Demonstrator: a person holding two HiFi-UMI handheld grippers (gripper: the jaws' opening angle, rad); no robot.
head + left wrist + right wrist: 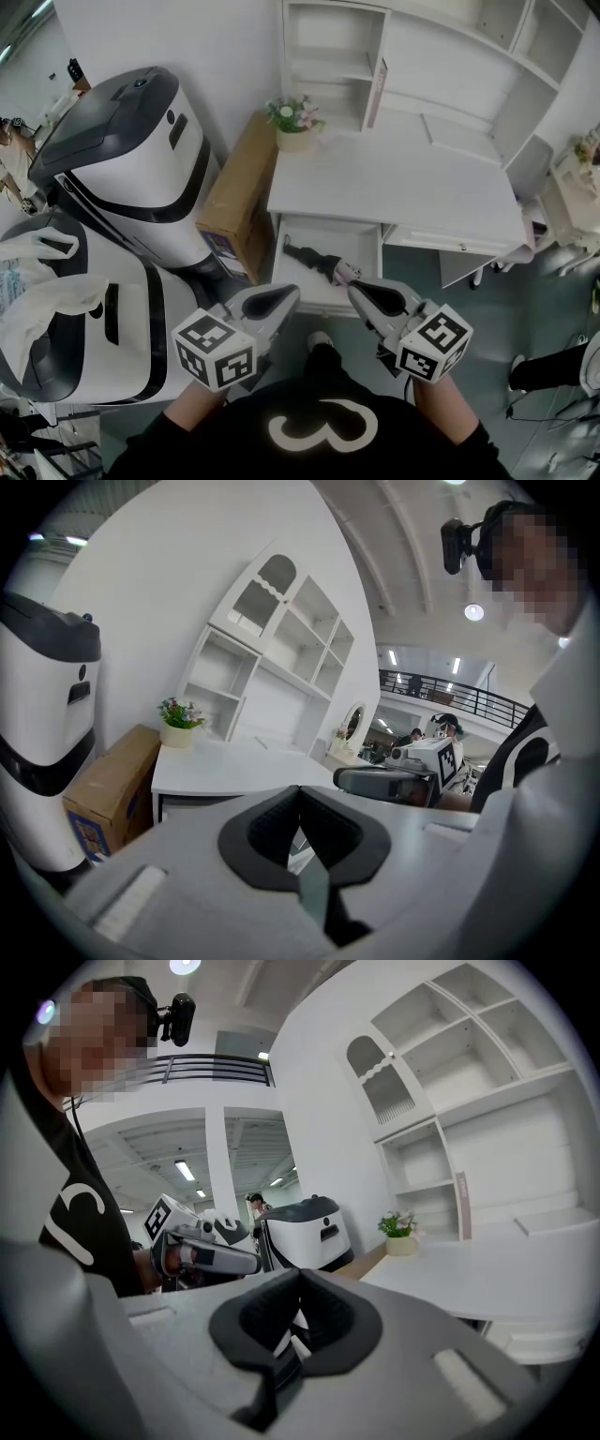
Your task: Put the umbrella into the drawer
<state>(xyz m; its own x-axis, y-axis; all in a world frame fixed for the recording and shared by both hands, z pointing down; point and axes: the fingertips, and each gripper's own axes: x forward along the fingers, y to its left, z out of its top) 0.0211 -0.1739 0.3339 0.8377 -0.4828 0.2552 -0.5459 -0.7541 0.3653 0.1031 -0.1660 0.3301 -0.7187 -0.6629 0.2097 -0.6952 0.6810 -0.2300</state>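
Observation:
A black folded umbrella [314, 260] with a pale handle end lies inside the pulled-out drawer [349, 236] under the white desk [394, 178]. Both grippers are held back near my body, in front of the drawer and apart from the umbrella. In the head view my left gripper [281, 298] is shut with nothing in it, and my right gripper [361, 292] is shut and empty too. In the left gripper view the pads [272, 827] meet at the tips of my left gripper [300, 789]. The right gripper view shows my right gripper [300, 1274] closed the same way.
A cardboard box [239, 192] leans between the desk and two white-and-black machines [122, 159] at the left. A flower pot [295, 122] stands on the desk's back left corner below a white shelf unit [337, 56]. Someone's leg [553, 366] shows at the right.

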